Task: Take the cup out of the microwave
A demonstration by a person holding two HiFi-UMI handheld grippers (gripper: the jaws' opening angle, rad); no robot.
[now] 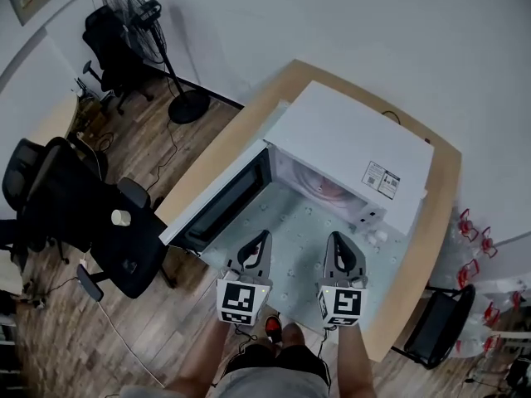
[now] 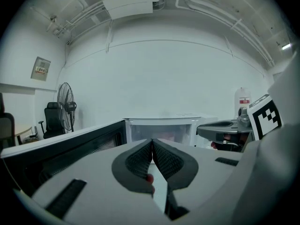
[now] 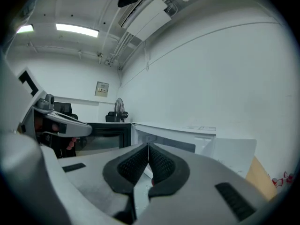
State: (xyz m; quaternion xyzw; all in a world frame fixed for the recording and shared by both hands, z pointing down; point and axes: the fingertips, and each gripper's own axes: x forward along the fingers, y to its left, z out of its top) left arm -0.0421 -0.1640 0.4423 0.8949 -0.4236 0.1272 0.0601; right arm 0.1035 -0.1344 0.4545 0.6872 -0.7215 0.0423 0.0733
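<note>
Your left tool (image 1: 265, 235) is clenched with nothing in it. In the left gripper view the ribbed pads (image 2: 140, 159) meet at the tip and only bare bench shows below them. Your right tool (image 1: 336, 236) is the same, its pads (image 3: 161, 163) pressed together on nothing. The two tools lie side by side over the pale mat (image 1: 294, 251) at the near end of the bench (image 1: 419, 247), apart from each other, and both point at the microwave.

The microwave (image 1: 348, 148) stands just beyond the tips. It is a white box with its door (image 1: 224, 201) swung wide to your left, so the cavity faces you. The dark door panel runs along the left tool's outer side, near it but not touching. The right tool lines up with the right half of the opening, near the control side of the front.

The cup (image 1: 330, 191) is inside the cavity — it shows in the head view only as a blurred pinkish shape on the floor of the oven, towards the right. Neither tool has entered the opening, and both are clear of the cup.

Off the bench to your left, a black office chair (image 1: 124, 247) stands on the wooden floor. Farther back there is a pedestal fan (image 1: 137, 11) by the wall.
</note>
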